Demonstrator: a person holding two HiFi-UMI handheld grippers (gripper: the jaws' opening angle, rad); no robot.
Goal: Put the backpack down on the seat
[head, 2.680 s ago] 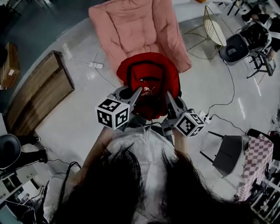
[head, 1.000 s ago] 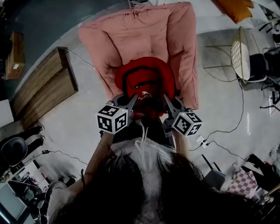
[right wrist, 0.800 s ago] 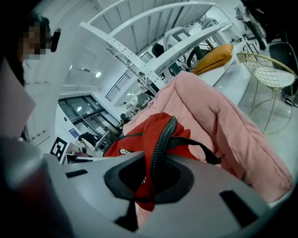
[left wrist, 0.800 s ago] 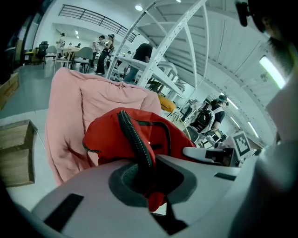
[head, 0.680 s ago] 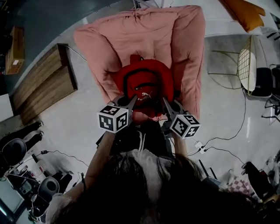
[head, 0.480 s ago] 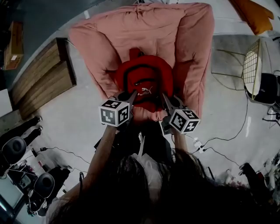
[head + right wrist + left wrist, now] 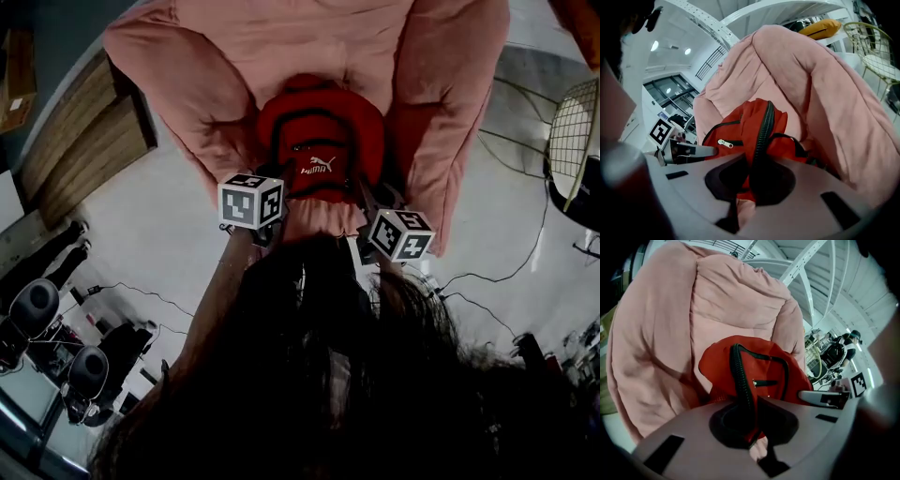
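Note:
The red backpack [image 7: 319,141] with black zips is over the seat of the pink padded armchair [image 7: 216,56], its back towards the chair's backrest. My left gripper [image 7: 279,208] is shut on the black ribbed edge at the backpack's left side [image 7: 743,380]. My right gripper [image 7: 362,199] is shut on the black zip edge at its right side [image 7: 761,136]. In the left gripper view the red fabric [image 7: 722,366] fills the jaws, with pink cushion [image 7: 656,333] behind. Whether the backpack's weight rests on the seat I cannot tell.
A wooden bench [image 7: 80,141] lies on the floor left of the armchair. A wire chair [image 7: 577,131] stands at the right, with cables [image 7: 492,277] on the floor. Office chairs [image 7: 33,309] are at the lower left. An orange cushion [image 7: 818,28] lies behind the armchair.
The backpack and both grippers have moved forward from in front of the armchair to over its seat. Both grips have stayed shut on it. The head camera has come closer and lower.

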